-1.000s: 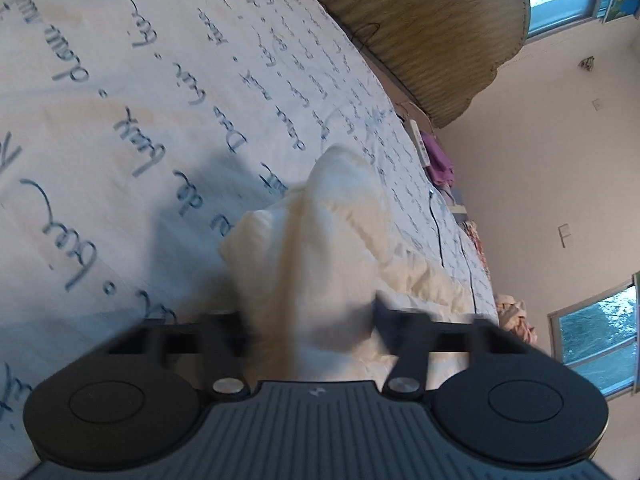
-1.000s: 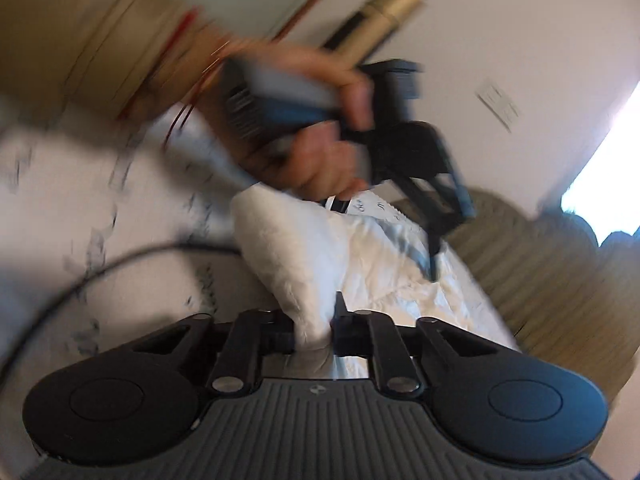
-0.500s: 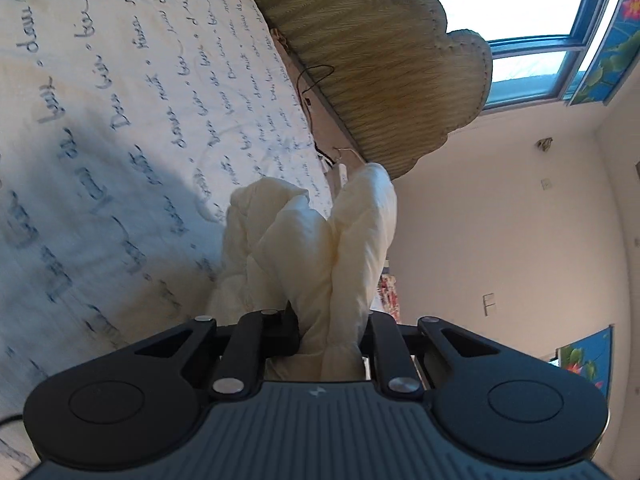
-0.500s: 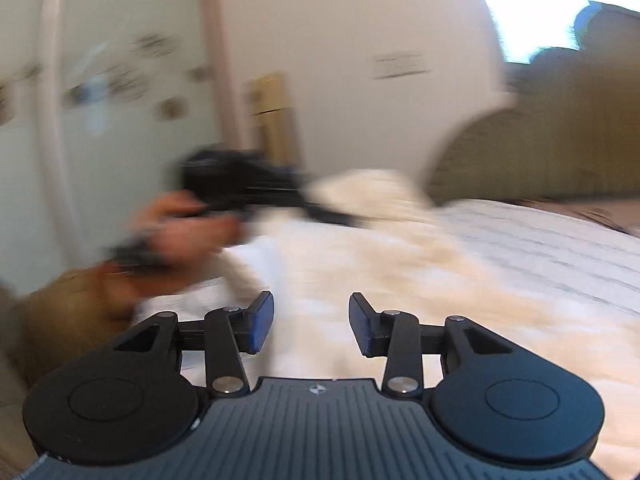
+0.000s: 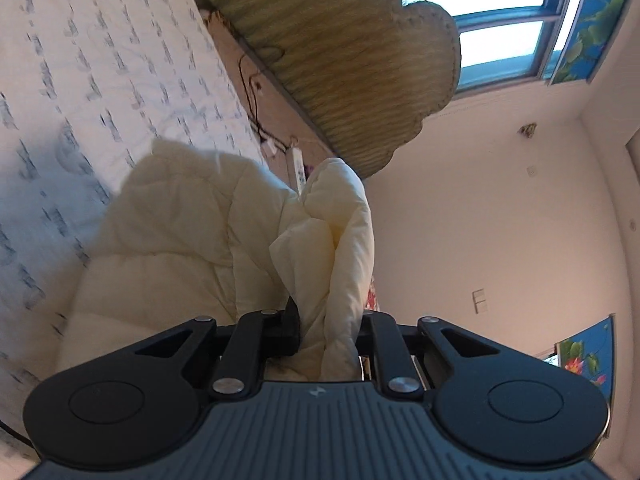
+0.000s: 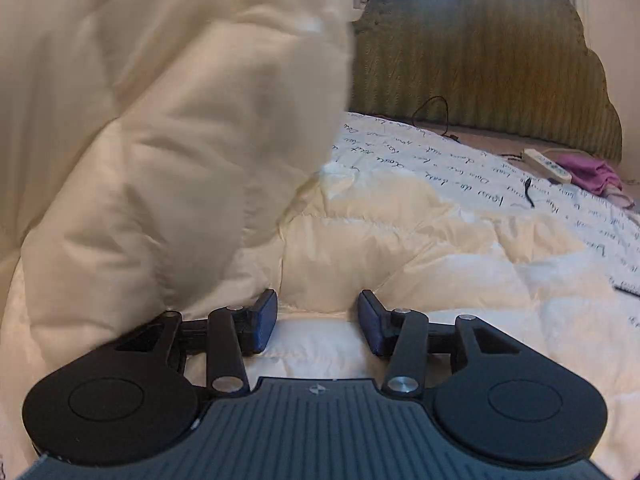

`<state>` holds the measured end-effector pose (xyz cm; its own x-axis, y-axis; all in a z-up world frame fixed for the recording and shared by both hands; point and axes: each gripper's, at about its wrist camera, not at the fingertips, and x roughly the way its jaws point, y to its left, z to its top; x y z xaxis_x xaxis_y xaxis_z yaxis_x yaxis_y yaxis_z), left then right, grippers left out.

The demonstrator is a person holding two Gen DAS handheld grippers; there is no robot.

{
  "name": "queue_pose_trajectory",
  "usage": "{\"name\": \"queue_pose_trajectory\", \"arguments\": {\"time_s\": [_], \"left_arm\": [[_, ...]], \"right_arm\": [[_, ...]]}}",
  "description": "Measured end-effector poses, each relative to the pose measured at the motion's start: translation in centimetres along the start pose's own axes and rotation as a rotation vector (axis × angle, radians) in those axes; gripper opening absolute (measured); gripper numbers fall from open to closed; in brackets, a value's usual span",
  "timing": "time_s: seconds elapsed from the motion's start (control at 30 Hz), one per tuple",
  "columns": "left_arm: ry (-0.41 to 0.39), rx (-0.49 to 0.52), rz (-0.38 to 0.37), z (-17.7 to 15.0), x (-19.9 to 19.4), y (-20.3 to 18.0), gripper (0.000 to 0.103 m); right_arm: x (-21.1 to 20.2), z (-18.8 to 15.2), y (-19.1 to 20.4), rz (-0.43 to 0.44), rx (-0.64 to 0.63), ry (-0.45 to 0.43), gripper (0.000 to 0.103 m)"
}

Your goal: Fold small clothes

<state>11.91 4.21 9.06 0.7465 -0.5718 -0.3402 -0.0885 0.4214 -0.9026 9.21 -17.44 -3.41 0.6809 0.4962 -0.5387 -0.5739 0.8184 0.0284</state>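
A script-printed bedsheet [image 5: 100, 80] lies left, a ribbed green headboard [image 5: 340, 52] beyond it; a cream quilted jacket [image 5: 172, 248] sprawls on the sheet, a raised fold filling the right camera's left side; the left gripper [image 5: 326, 332] is clamped on a bunched jacket edge, tilted sideways; the right gripper [image 6: 317, 322], jaws apart and empty, has dropped close over the jacket since half a second ago.

Cream quilted jacket [image 6: 168, 152] — script-printed white bedsheet [image 6: 460, 168].
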Motion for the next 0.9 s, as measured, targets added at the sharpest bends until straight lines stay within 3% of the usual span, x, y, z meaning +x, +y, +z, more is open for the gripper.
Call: {"name": "queue_pose_trajectory", "arguments": {"time_s": [0.1, 0.2, 0.33, 0.4, 0.47, 0.53, 0.6, 0.63, 0.7, 0.77, 0.9], "left_arm": [[0.026, -0.003, 0.042, -1.6, 4.0, -0.7, 0.014], [0.026, 0.015, 0.081, -2.6, 6.8, -1.3, 0.014], [0.014, 0.109, 0.147, -4.0, 9.5, -2.7, 0.014], [0.032, 0.154, 0.18, -5.0, 11.1, -3.3, 0.015], [0.062, 0.179, 0.214, -6.1, 12.7, -3.4, 0.015], [0.095, 0.213, 0.255, -7.3, 14.6, -3.4, 0.017], [0.121, 0.279, 0.307, -8.5, 16.3, -3.4, 0.024], [0.126, 0.316, 0.326, -9.1, 17.0, -3.5, 0.033], [0.142, 0.416, 0.359, -10.5, 18.1, -4.0, 0.054], [0.136, 0.472, 0.346, -11.6, 18.6, -4.5, 0.086], [0.129, 0.61, 0.376, -14.1, 19.6, -6.3, 0.092]], "right_arm": [[0.2, -0.2, 0.2, -0.004, -0.006, 0.002, 0.048], [-2.0, 0.3, -1.3, 0.032, 0.029, 0.005, 0.05], [-7.0, -1.0, -3.6, 0.025, -0.001, -0.031, 0.072], [-8.4, -2.2, -4.8, 0.014, -0.01, -0.016, 0.076], [-8.9, -3.6, -6.4, 0.002, 0.047, 0.001, 0.076], [-8.4, -4.9, -8.3, 0.044, 0.136, 0.024, 0.076], [-8.7, -5.4, -9.1, 0.064, 0.174, -0.004, 0.076], [-9.0, -5.4, -9.5, 0.069, 0.189, -0.018, 0.076], [-10.1, -5.5, -10.5, 0.02, 0.211, -0.066, 0.076], [-10.9, -5.8, -11.6, -0.042, 0.241, -0.1, 0.077], [-11.1, -6.8, -12.8, -0.087, 0.306, -0.089, 0.077]]}}
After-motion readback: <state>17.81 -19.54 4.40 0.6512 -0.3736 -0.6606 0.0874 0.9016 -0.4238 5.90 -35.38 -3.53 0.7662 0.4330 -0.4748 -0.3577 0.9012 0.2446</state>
